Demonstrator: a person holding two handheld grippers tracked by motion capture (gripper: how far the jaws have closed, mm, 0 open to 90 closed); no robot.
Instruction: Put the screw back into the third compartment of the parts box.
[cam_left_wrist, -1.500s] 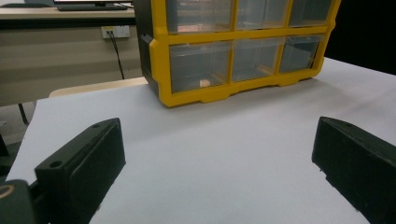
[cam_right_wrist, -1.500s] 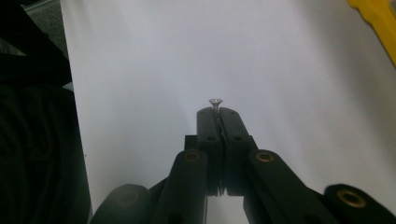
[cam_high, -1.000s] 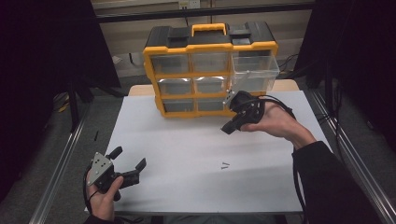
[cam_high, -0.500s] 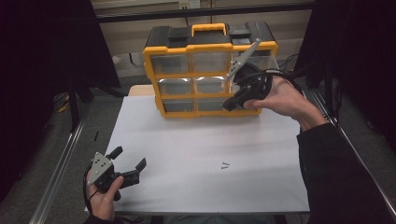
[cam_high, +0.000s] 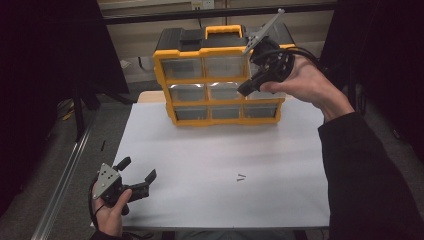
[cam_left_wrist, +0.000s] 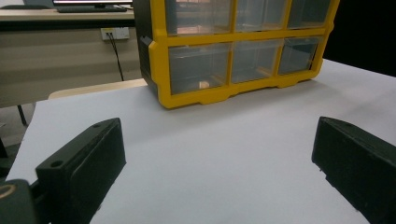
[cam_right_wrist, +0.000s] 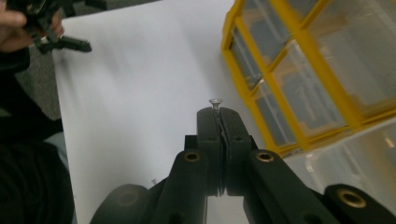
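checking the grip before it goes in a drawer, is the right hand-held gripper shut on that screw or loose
Shut on it: in the right gripper view the right hand-held gripper has its jaws pressed together, with the screw pinched at their tips, head sticking out.

One screw pinched, two screws lying, one organizer.

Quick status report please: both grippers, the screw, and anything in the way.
Right gripper shut on screw, raised beside the yellow organizer. Left gripper open, idle at the table edge. Two screws loose on the white table. Nothing blocking.
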